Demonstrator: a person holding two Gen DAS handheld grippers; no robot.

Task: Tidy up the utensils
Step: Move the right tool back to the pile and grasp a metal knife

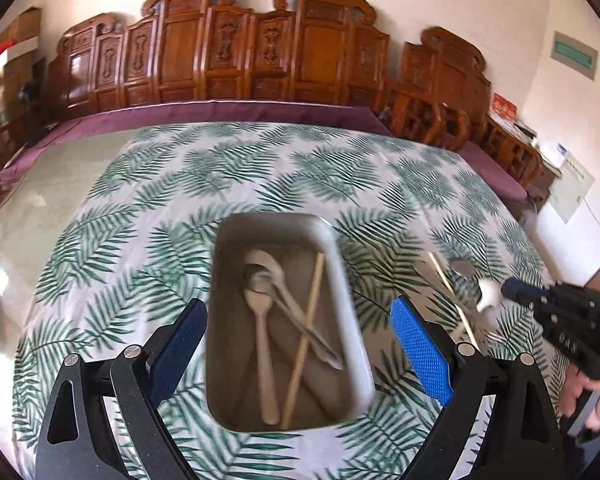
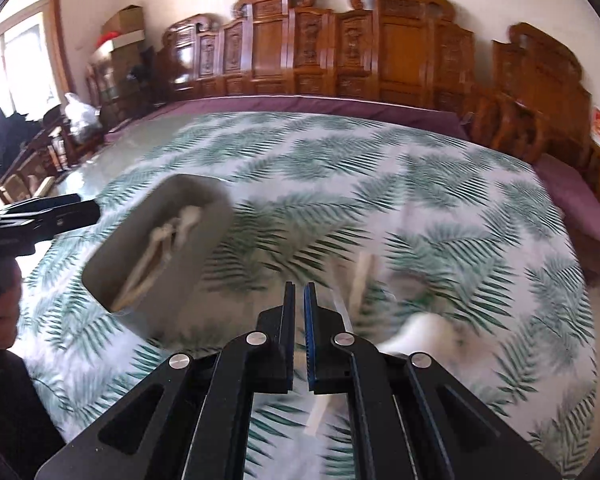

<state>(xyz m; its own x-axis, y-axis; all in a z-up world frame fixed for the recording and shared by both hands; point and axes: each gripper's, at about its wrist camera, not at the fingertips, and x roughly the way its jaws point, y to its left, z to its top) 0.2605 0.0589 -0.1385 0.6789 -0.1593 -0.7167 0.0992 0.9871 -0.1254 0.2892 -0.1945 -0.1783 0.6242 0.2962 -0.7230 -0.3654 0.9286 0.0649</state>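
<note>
Right now our left tongs (image 1: 300, 344) stand wide apart over the grey tray (image 1: 352, 320), clamped on nothing, while our right tongs (image 2: 299, 292) are pressed together with nothing visible between the pads. Inside the tray lie several spoons (image 1: 262, 320) and one chopstick (image 1: 306, 336). To its right on the tabletop (image 1: 140, 220) wait the loose pieces: another chopstick (image 1: 446, 284), a white spoon (image 1: 489, 294) and a metal spoon (image 1: 462, 268), all blurred in the right wrist view. We judge the step in hand to be fetching the next piece. To do it well, we should part the right tongs before descending, come down across a handle rather than along it, and keep the left tongs ready to steady the tray, since thin chopsticks roll easily on cloth.
</note>
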